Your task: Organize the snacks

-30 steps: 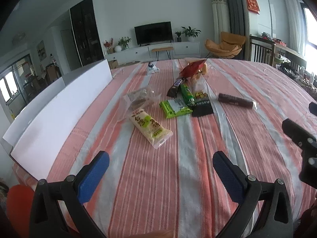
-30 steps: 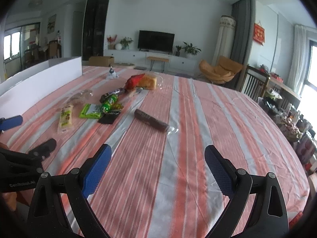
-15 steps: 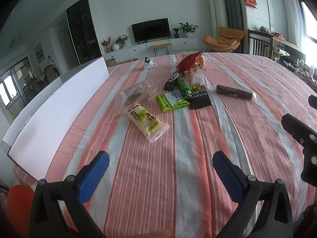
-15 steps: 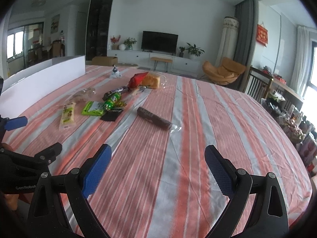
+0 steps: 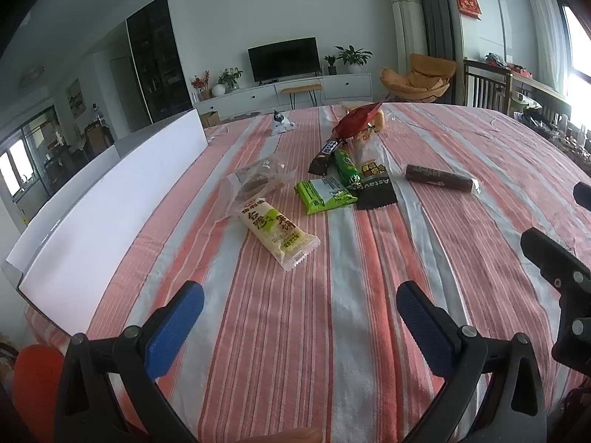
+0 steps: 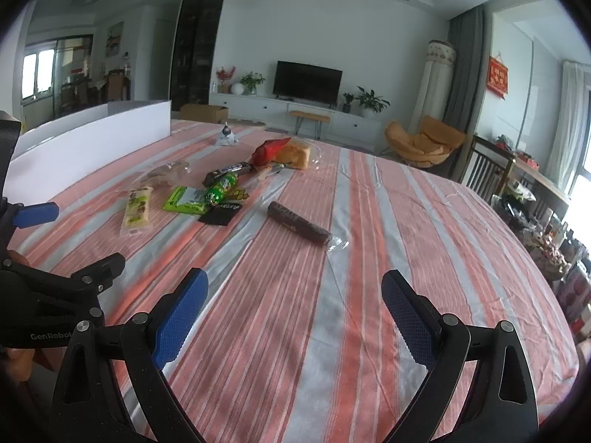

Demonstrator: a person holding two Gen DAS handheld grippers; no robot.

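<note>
The snacks lie in a loose cluster near the middle of the table (image 5: pixel 258 350), on its striped cloth; nearest the left gripper (image 5: pixel 300 304) is a pale rice bar (image 5: pixel 277 232), with a clear wrapper (image 5: pixel 255 181) just behind it; a green packet (image 5: pixel 325 195) lies beside a black sachet (image 5: pixel 376 193), and a green tube (image 5: pixel 346 166) and a dark bar (image 5: pixel 325 152) run back toward a red bag (image 5: pixel 356 122); a long brown roll (image 5: pixel 437 178) lies apart to the right.

The left view reads the rice bar's print clearly; the right view shows a bread loaf (image 6: pixel 295 155) behind the red bag, which the left view mostly hides; the right view also shows the left gripper's frame from the side, a fingertip (image 6: pixel 35 214) blue at the left edge.

A white box (image 5: pixel 103 203) stands along the table's left side; its inside cannot be seen in either view; a small figurine (image 5: pixel 279 122) at the far edge is too small to make out.

Both grippers hover over bare cloth, well short of the snacks; the right gripper (image 6: pixel 293 308) has its fingers spread wide and holds nothing, and so does the left; only a black edge of the right gripper shows in the left view, cut off at the frame.
</note>
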